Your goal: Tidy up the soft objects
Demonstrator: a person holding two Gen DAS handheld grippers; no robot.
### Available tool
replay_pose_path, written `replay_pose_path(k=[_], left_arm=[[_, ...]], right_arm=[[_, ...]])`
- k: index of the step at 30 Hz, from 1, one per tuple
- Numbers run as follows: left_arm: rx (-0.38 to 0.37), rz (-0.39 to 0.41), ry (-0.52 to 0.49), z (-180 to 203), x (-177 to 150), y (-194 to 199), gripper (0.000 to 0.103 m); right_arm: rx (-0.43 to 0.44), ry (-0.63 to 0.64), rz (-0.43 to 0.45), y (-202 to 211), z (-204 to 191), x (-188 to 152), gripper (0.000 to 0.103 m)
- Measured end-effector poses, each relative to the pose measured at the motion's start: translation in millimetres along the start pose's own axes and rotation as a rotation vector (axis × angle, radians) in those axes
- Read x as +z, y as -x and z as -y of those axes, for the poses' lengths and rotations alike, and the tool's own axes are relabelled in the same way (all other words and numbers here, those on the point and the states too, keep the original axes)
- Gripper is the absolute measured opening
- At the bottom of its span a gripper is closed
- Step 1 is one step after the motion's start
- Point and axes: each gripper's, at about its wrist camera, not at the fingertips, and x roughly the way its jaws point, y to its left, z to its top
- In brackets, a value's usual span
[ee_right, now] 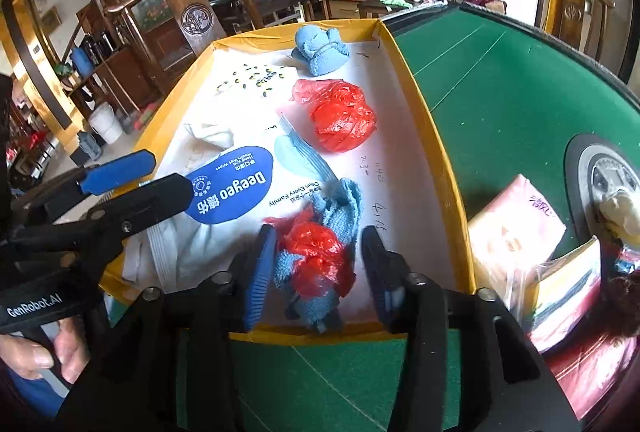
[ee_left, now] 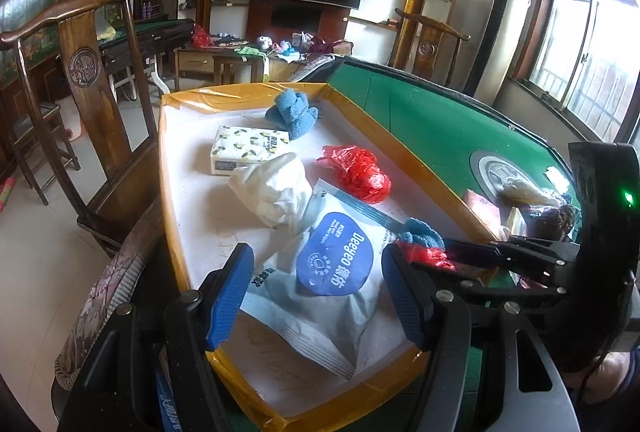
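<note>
**Soft goods gather in the yellow-rimmed tray as your right gripper lets a bundle go**

Your right gripper [ee_right: 318, 264] stands with its blue ribbed pads parted around a small bundle of light-blue terry cloth and crinkled red plastic film [ee_right: 318, 252]. The left pad sits just beside the bundle, the right pad stands clear of it, and the bundle rests on the floor of the shallow white cardboard tray with yellow taped walls [ee_right: 436, 152], at about 6 o'clock in the right wrist view. That reads as a drop-off at the near wall, where free floor remains.

Your left gripper [ee_left: 318, 292] hovers wide open and holds nothing, above the pale-blue soft pack of wet wipes with a dark-blue oval label [ee_left: 328, 272]. It seems to be waiting there, clear of the right hand's work.

At 12 o'clock of the tray lies a knotted blue terry towel [ee_left: 294, 112], plush and lumpy. Beside it are a flat tissue pack printed with small lemons [ee_left: 248, 148], a crumpled white plastic bag [ee_left: 276, 188] and a glossy, scrunched red plastic bag [ee_left: 360, 172]. All are limp, compressible things that should yield under the pads.

Outside the tray, at 3 o'clock on the green felt table [ee_right: 500, 80], a pink tissue pack [ee_right: 516, 228] is not yet sorted.
</note>
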Motion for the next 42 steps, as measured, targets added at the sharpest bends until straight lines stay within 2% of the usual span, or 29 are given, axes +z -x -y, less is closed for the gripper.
replay_pose_path(k=[1,8,10,13,17,23,26,28,31,33,35,36,37,38,40,42], left_arm=[[-0.002,0.0,0.0,1,0,1,0.067],[-0.018,0.006,-0.007,8,1,9,0.067],[-0.027,0.015,-0.019,13,2,12,0.067],[-0.057,0.022,-0.038,22,3,18,0.067],[-0.11,0.031,-0.073,39,3,25,0.067],[-0.175,0.008,-0.129,70,0,25,0.067],[-0.194,-0.01,-0.16,86,-3,24,0.067],[-0.207,-0.017,-0.184,97,-6,24,0.067],[-0.255,-0.054,-0.227,114,-9,22,0.067],[-0.283,-0.086,-0.261,129,-12,20,0.072],[-0.347,-0.13,-0.282,147,-15,15,0.072],[-0.385,-0.157,-0.285,156,-16,12,0.072],[-0.419,-0.187,-0.285,165,-17,9,0.072],[-0.443,-0.212,-0.285,174,-18,5,0.072],[-0.481,-0.273,-0.304,201,-23,-7,0.073],[-0.458,-0.322,-0.345,225,-29,-19,0.073]], right_arm=[[0.001,0.004,0.004,2,0,0,0.057],[0.047,-0.035,0.085,39,12,-4,0.057],[0.056,-0.068,0.116,54,22,-8,0.057],[0.07,-0.12,0.117,70,42,-16,0.057],[0.021,-0.211,0.109,87,80,-31,0.057],[-0.032,-0.306,0.035,84,133,-43,0.057],[-0.013,-0.309,-0.031,68,149,-49,0.058],[0.001,-0.285,-0.037,70,149,-52,0.057],[0.016,-0.259,-0.093,79,147,-60,0.058],[0.034,-0.244,-0.114,87,148,-69,0.058],[0.086,-0.31,-0.08,103,159,-80,0.058],[0.134,-0.337,-0.034,116,166,-85,0.058],[0.146,-0.348,0.002,125,172,-87,0.058],[0.137,-0.368,0.057,138,179,-89,0.058],[0.06,-0.418,0.16,165,198,-93,0.058],[-0.002,-0.472,0.225,183,212,-98,0.058]])
